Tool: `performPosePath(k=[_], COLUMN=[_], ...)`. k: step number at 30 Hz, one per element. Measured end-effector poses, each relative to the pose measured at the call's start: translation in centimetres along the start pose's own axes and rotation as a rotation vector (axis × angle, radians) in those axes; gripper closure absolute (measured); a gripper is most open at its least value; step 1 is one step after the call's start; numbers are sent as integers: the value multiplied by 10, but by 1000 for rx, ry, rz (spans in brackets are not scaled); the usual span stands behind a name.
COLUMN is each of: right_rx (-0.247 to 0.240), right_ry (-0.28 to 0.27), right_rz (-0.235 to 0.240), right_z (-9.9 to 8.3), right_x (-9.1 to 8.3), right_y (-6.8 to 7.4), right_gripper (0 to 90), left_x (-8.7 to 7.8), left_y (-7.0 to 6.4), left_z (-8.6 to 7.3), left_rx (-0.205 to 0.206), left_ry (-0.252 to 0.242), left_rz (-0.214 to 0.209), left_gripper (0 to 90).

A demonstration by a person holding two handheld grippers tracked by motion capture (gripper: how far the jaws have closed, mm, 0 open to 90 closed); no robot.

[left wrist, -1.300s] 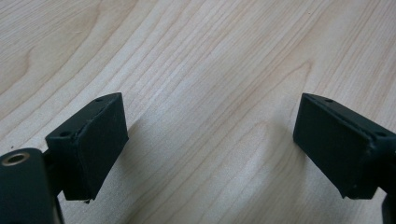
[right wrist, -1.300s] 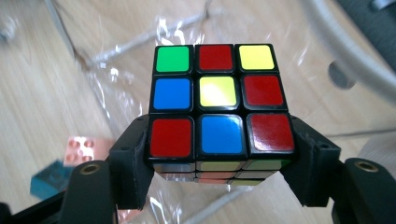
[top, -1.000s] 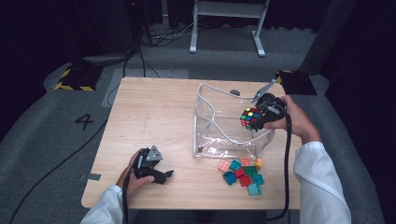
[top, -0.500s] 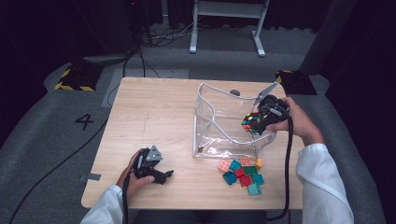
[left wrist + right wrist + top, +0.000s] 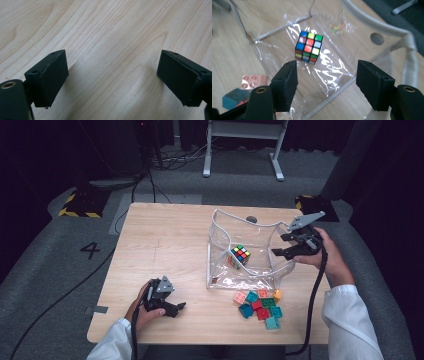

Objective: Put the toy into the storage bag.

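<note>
Pale wooden table (image 5: 170,240) on grey carpet (image 5: 45,270), dark surroundings.

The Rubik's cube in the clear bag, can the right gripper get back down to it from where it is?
Probably yes. The right gripper hangs open above the clear bag's open top, and the Rubik's cube lies loose on the bottom with nothing over it.

wooden table (image 5: 165,240) with clear bag (image 5: 220,280), toy bricks (image 5: 260,302)

Left tool (image 5: 176,307) low, jaws apart; right tool (image 5: 281,252) raised, jaws apart.
</note>
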State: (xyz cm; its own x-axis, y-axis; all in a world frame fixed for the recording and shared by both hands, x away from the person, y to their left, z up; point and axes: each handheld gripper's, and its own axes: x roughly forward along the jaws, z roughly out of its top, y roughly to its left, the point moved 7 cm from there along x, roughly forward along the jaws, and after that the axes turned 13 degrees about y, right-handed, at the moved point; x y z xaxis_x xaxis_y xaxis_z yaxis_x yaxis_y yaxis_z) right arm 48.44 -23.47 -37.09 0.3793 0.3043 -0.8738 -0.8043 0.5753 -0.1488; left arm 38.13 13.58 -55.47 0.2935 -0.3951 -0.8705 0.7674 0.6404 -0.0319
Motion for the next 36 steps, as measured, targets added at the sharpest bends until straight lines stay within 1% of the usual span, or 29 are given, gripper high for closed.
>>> performPosePath(k=[1,2,3,5,6,7,8,9,12,13,14,15,17,18,19,20,21,27,30,33,36], right_rx=[16,24,32,44,48,48,57,66,86,84,84,93,96,92,93,93,98,101,113,125,127], right_ry=[-26,-47,-83,-123,-134,-134,-175,-197,-239,-255,-255,-261,-273,-275,-279,-279,-292,-307,-330,-343,-329], right_rz=[4,-5,4,-11,-16,-16,-20,-26,-38,-38,-38,-62,-63,-68,-83,-83,-88,-118,-112,-102,-98], right_z=[-1,-3,-5,-10,-11,-11,-16,-18,-25,-28,-28,-33,-36,-38,-41,-41,-47,-64,-73,-85,-97], right_x=[-2,-6,-11,-19,-22,-22,-32,-36,-46,-49,-49,-53,-56,-57,-58,-58,-61,-65,-66,-62,-54], right_y=[1,1,1,0,-1,-1,-1,-1,0,1,1,3,6,6,7,7,10,18,22,28,36], right_gripper=[342,342,342,342,341,341,339,336,313,314,314,313,313,311,308,308,301,290,290,287,287], left_x=[0,0,0,0,0,0,0,0,0,0,0,0,0,0,0,0,0,0,0,0,0], left_y=[0,0,0,0,0,0,0,0,0,0,0,0,0,0,0,0,0,0,0,0,0], left_z=[0,0,0,0,0,0,0,0,0,0,0,0,0,0,0,0,0,0,0,0,0], left_rx=[4,3,2,4,4,4,4,5,2,4,4,5,-1,5,5,5,-1,-1,-1,-1,-4], left_ry=[1,1,0,1,1,1,1,1,1,1,1,1,0,1,1,1,0,0,1,0,-2], left_rz=[0,0,0,0,0,0,0,0,0,0,0,0,2,0,0,0,1,2,3,3,2], left_gripper=[102,102,102,102,102,102,102,102,102,102,102,102,102,103,102,102,102,102,103,103,103])
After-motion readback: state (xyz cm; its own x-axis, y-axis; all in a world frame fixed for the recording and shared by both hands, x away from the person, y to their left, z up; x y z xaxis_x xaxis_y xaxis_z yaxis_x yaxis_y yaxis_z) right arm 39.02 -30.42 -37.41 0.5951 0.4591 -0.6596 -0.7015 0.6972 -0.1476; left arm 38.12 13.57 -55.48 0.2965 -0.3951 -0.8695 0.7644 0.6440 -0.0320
